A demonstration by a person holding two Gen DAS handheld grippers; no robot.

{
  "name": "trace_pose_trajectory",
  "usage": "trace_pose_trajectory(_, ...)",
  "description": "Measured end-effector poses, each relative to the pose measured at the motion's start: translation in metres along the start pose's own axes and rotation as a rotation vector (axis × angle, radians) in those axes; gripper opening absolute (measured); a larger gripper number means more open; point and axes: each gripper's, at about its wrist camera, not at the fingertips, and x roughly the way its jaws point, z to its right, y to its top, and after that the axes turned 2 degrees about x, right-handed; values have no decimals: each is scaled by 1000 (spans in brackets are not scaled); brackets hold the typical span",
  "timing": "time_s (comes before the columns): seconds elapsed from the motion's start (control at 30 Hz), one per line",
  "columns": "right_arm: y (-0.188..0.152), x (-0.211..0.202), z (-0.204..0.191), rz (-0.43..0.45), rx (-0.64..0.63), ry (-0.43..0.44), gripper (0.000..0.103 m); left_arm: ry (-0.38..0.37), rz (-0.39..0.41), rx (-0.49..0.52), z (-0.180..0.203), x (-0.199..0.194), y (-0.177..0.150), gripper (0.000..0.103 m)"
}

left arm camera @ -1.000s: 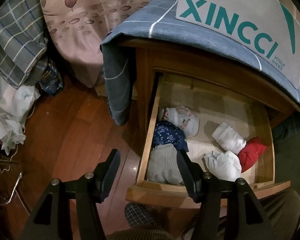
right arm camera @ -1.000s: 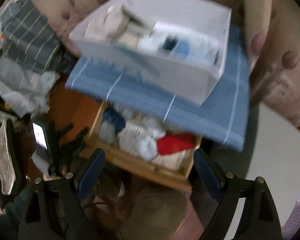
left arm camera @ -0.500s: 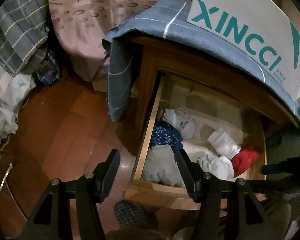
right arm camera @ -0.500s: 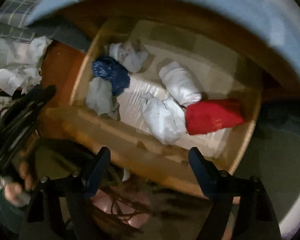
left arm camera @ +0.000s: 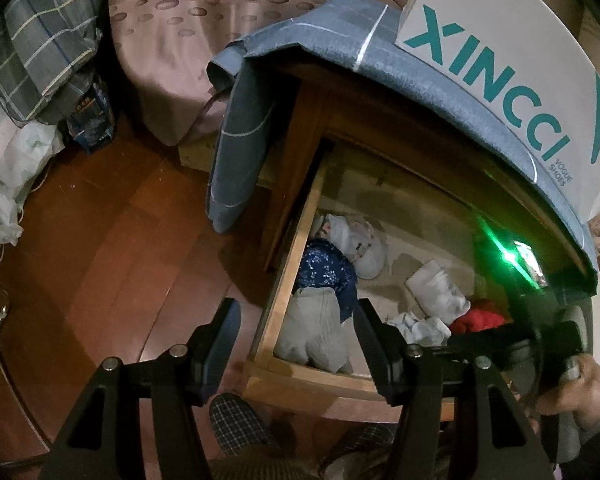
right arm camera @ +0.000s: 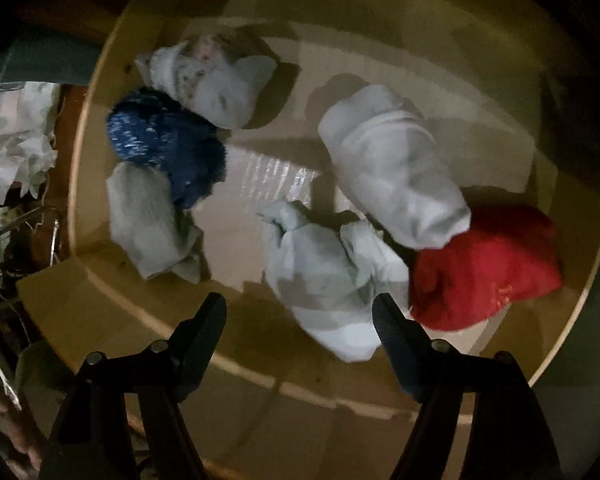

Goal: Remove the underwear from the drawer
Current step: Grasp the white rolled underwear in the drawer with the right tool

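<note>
Softly rolled cotton bundles, wooden drawer

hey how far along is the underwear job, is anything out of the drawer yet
Done: the drawer stands open. In hand: the right gripper, jaws just narrowing but gripping nothing, hangs over the pale blue bundle beside the red bundle. The left gripper is open and empty. Left: all six bundles remain inside; none is grasped or lifted.

Six rolled underwear bundles in open wooden drawer: white, grey, navy, red.
</note>
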Motion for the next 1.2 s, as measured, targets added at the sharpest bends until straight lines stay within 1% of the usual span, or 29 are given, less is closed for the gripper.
trace_pose_trajectory(0.23, 13, 16, -1, -33, -34, -61, 74, -5, -19, -1, 1, 4, 0, 60)
trace_pose_trajectory(0.27, 15, 19, -3, -41, -42, -75, 74, -4, -18, -1, 1, 4, 0, 60)
trace_pose_trajectory(0.33, 18, 24, -6, -54, -61, -92, 81, -3, -20, 1, 2, 4, 0, 60)
trace_pose_trajectory(0.47, 24, 34, -14, -78, -100, -143, 82, 3, -25, 3, 2, 5, 1, 60)
trace_pose_trajectory(0.57, 23, 39, -17, -90, -129, -162, 82, 3, -31, 3, 3, 7, 1, 60)
trace_pose_trajectory(0.67, 21, 40, -14, -90, -132, -166, 76, 5, -31, 3, 2, 7, 1, 60)
trace_pose_trajectory(0.73, 20, 40, -13, -83, -140, -169, 68, 4, -33, 4, 3, 7, 1, 60)
trace_pose_trajectory(0.77, 19, 39, -13, -77, -144, -171, 66, 4, -35, 5, 3, 7, 1, 60)
trace_pose_trajectory(0.87, 8, 33, -9, -48, -119, -145, 60, 3, -39, 3, 2, 8, 1, 60)
trace_pose_trajectory(1.0, -1, 27, -1, -12, -86, -105, 53, -8, -62, 1, 2, 12, 1, 60)
trace_pose_trajectory(1.07, -6, 21, 5, 8, -55, -72, 51, -10, -69, 5, 3, 14, 0, 60)
trace_pose_trajectory(1.13, -14, 11, 8, 28, -24, -27, 44, -8, -69, 9, 4, 14, 0, 60)
trace_pose_trajectory(1.2, -20, 2, 12, 49, 10, 15, 42, -8, -74, 12, 4, 15, 0, 60)
